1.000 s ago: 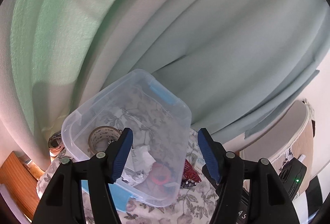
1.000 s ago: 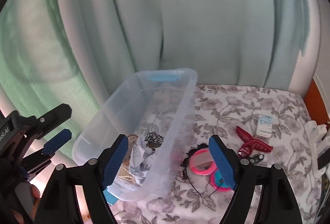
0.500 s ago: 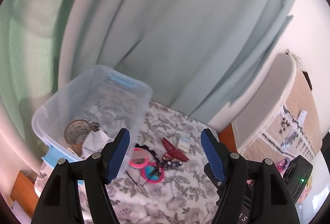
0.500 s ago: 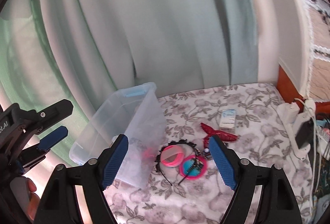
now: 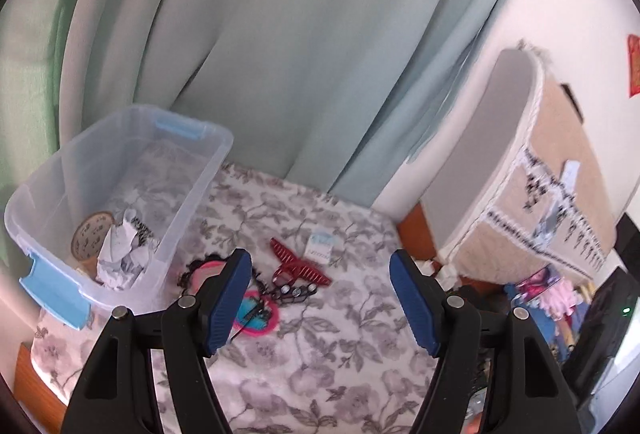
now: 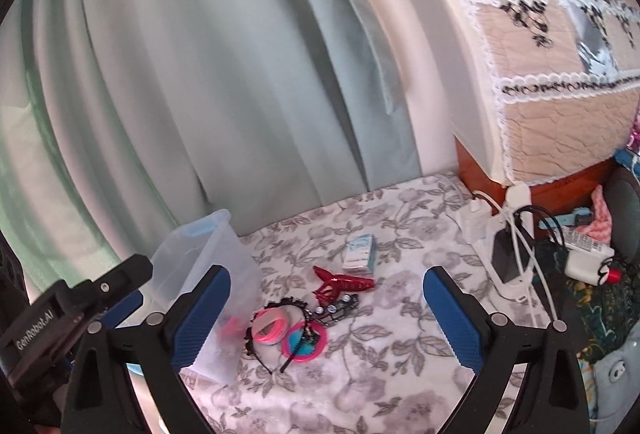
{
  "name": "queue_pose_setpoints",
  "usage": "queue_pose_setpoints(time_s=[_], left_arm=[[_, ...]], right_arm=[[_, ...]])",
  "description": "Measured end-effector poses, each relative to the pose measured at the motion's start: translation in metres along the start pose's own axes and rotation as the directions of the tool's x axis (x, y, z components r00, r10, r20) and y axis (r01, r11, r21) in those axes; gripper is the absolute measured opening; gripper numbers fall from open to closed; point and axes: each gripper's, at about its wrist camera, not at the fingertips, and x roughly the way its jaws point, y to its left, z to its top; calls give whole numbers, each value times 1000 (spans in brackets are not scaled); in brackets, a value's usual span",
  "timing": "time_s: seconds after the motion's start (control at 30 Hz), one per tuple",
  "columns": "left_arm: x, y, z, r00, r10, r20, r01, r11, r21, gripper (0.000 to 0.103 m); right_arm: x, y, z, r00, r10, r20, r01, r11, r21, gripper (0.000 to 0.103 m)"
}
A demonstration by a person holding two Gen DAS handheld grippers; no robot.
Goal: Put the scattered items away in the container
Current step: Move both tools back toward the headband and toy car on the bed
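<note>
A clear plastic bin (image 5: 200, 170) (image 6: 224, 258) with blue handles stands at the left of a floral cloth. It holds a tape roll (image 5: 91, 239) and crumpled paper (image 5: 120, 254). Beside it lie a red hair claw (image 5: 296, 266) (image 6: 344, 284), a small white box (image 5: 321, 247) (image 6: 360, 254), a pink compact mirror (image 6: 304, 340) (image 5: 256, 318), a black headband (image 6: 276, 354) and small dark clips (image 6: 338, 308). My left gripper (image 5: 320, 304) is open and empty above the items. My right gripper (image 6: 326, 314) is open and empty, back from them.
A curtain hangs behind the cloth. At the right are a beige lace-covered cabinet (image 6: 560, 94) (image 5: 540, 194), a white power strip with cables (image 6: 508, 234), and cluttered odds and ends. The left gripper's body (image 6: 72, 306) shows at the left of the right wrist view.
Both grippers have swung right and pulled back from the bin. The view now takes in the scattered items and the cabinet. Both stay open and empty.
</note>
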Motion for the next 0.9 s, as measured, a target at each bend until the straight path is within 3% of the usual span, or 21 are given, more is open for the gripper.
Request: queue_pose_setpoints(time_s=[0.17, 0.43, 0.63, 0.9], left_arm=[[27, 9, -20, 993, 60, -101, -63, 998, -22, 73], [62, 20, -42, 976, 132, -174, -131, 991, 17, 73], [91, 32, -57, 946, 201, -253, -195, 980, 50, 73], [123, 46, -72, 916, 241, -321, -230, 970, 73, 72]], right_arm=[[10, -20, -8, 999, -1, -46, 3, 999, 41, 103], [35, -33, -26, 992, 40, -120, -31, 997, 77, 103], [57, -38, -40, 982, 27, -188, -14, 998, 69, 103], [93, -50, -60, 958, 20, -284, 6, 996, 89, 103]])
